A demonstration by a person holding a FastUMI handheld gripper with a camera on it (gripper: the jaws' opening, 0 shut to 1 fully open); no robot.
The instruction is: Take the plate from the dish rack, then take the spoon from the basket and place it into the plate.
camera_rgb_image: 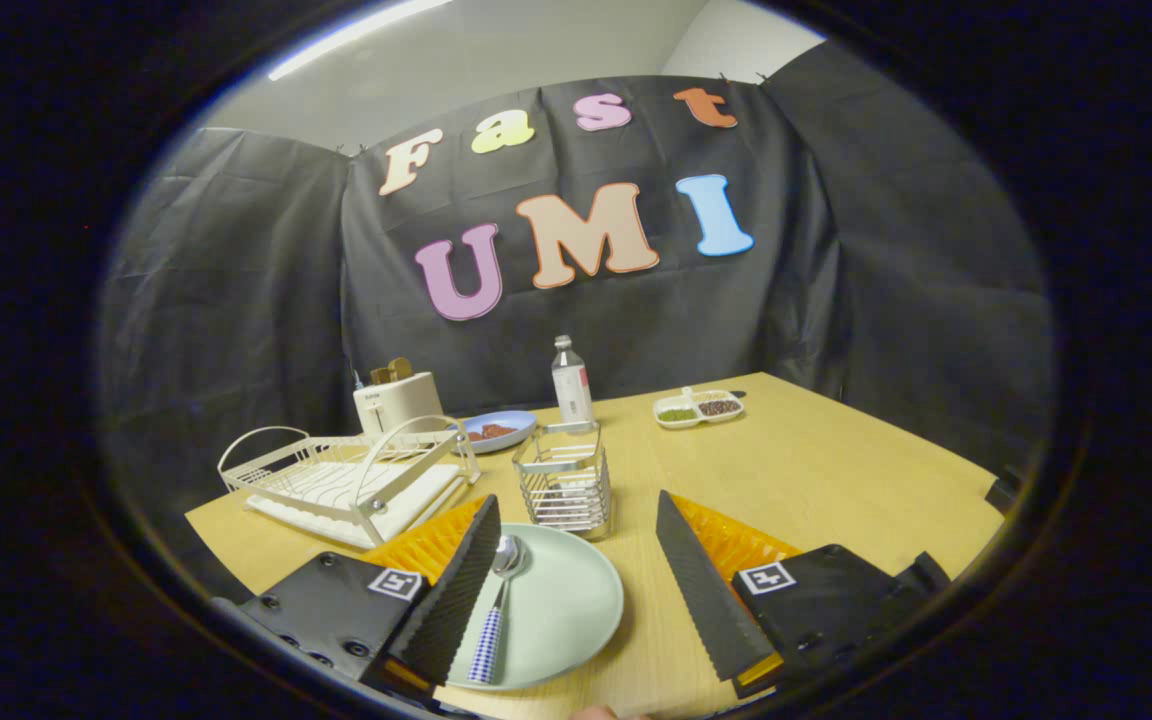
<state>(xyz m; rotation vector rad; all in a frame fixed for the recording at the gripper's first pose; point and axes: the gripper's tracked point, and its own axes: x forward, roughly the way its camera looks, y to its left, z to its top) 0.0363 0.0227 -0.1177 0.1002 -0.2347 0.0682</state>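
Tool released, fingers spread; checked-handle metal spoon rests in pale green round plate, lower centre: placement apparently complete.

Toaster, blue dish, water bottle, divided snack tray along table's far edge.

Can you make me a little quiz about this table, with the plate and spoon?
1. True or false: the spoon lies on the green plate.
2. What stands just beyond the plate: A) the wire basket, B) the toaster, C) the bottle?
3. Fill in: the gripper has its fingers ____, holding nothing.

Key: 1 true; 2 A; 3 open.
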